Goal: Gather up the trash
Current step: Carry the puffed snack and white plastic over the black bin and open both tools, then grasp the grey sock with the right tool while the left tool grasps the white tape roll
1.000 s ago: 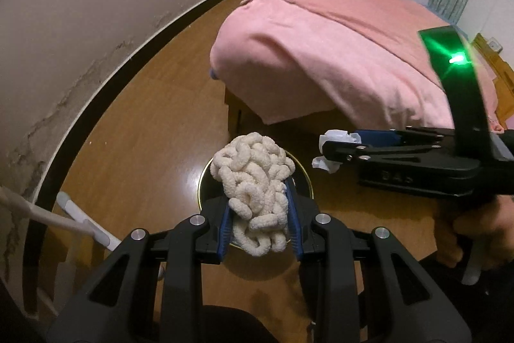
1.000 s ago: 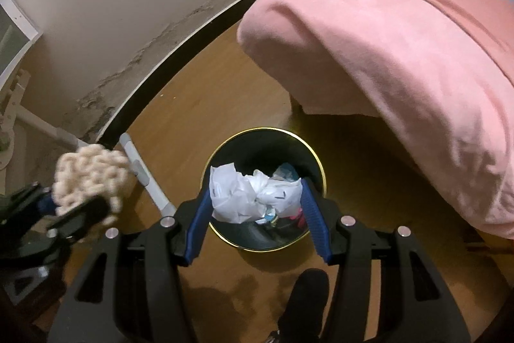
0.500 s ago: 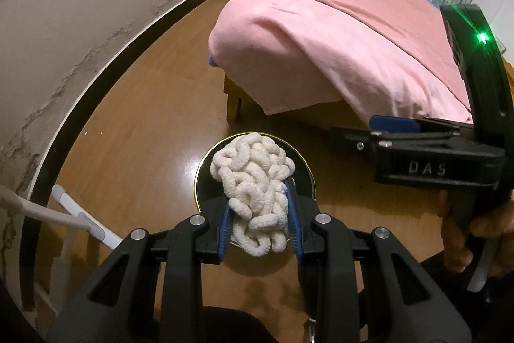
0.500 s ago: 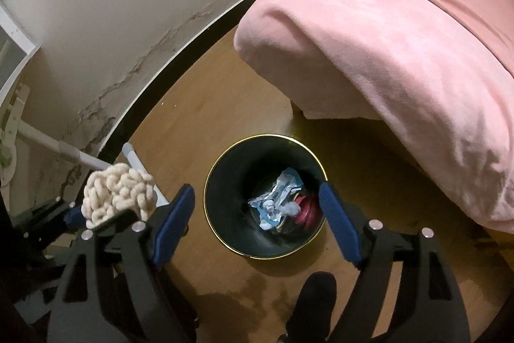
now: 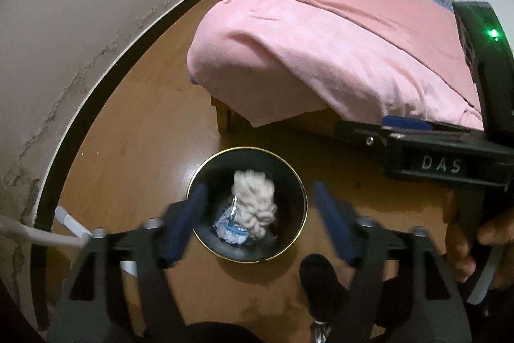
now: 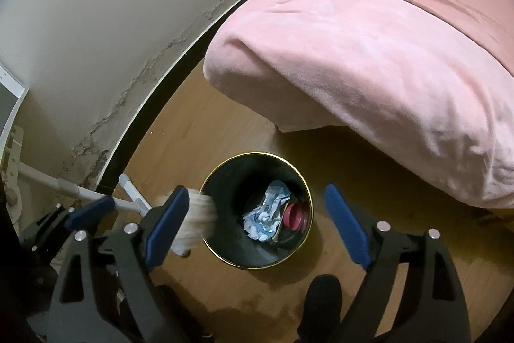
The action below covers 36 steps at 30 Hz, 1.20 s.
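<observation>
bin: black trash bin (image 5: 247, 251) with a gold rim, sitting on the wood floor near the corner of the pink bed (image 5: 324, 53)
inside: crumpled wrapper (image 6: 265, 214), a red cap-like thing (image 6: 294, 214) – and the cream knotted ball (image 5: 253, 201) dropping in
left gripper (image 5: 257, 221): pointing down over the bin, jaws opening, nothing between them
right gripper (image 6: 253, 227): also opening, empty
hard to see: the ball is blurring at the rim in the right wrist view

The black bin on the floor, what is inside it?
Inside the black bin: crumpled blue-white wrapper, a red round thing, and the cream knotted bundle dropping in. Anything underneath them is covered.
</observation>
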{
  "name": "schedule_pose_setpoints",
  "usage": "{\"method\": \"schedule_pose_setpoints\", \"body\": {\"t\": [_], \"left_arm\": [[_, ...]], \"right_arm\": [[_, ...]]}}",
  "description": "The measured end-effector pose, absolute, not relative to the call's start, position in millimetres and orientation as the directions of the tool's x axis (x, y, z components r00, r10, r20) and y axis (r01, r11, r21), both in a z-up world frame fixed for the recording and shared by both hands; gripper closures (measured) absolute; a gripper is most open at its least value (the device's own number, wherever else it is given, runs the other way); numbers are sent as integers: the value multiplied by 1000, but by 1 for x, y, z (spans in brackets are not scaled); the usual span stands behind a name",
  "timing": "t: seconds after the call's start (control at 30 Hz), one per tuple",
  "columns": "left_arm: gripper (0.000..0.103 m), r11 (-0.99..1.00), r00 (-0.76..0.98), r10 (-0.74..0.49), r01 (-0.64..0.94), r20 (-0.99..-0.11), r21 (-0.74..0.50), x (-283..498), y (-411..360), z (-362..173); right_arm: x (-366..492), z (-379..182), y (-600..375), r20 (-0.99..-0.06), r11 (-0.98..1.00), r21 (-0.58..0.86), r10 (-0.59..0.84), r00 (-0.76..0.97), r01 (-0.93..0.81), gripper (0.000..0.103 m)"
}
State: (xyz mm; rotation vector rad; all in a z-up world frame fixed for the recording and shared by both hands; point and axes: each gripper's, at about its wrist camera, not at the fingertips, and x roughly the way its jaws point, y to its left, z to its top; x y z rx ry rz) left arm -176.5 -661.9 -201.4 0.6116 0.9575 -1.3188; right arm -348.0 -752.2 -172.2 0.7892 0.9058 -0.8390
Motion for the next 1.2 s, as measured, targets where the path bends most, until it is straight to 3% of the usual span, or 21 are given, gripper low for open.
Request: {"method": "schedule_pose_setpoints", "body": {"t": [0.13, 0.2, 0.27, 0.43, 0.63, 0.77, 1.07, 1.2], "left_arm": [[27, 188, -9, -532, 974, -847, -129, -176, -653, -191], [17, 200, 8, -533, 973, -846, -117, -176, -643, -181], [13, 208, 27, -553, 972, -833, -107, -175, -631, -166], [11, 230, 77, -585, 970, -808, -74, -171, -588, -111], [8, 367, 232, -629, 930, -742, -19, -124, -489, -40], [8, 531, 379, -571, 847, -728, 25, -66, -405, -21], [8, 850, 577, -345, 527, -740, 14, 58, -198, -22], [8, 901, 576, -324, 429, -751, -60, 84, -124, -27]], "right_arm": [[-344, -170, -752, -892, 457, 211, -272, 362, 864, 18], [-342, -168, -749, -894, 454, 195, -283, 348, 870, 16], [-339, -164, -747, -893, 452, 186, -293, 342, 872, 16], [-332, -141, -729, -871, 477, 136, -360, 334, 868, 16], [-299, -90, -683, -841, 598, 141, -349, 414, 789, 16], [-256, -44, -632, -799, 715, 122, -341, 495, 688, 15], [-89, 2, -469, -778, 948, 168, -42, 627, 271, 15], [-13, 3, -390, -783, 979, 182, 90, 615, 88, 15]]}}
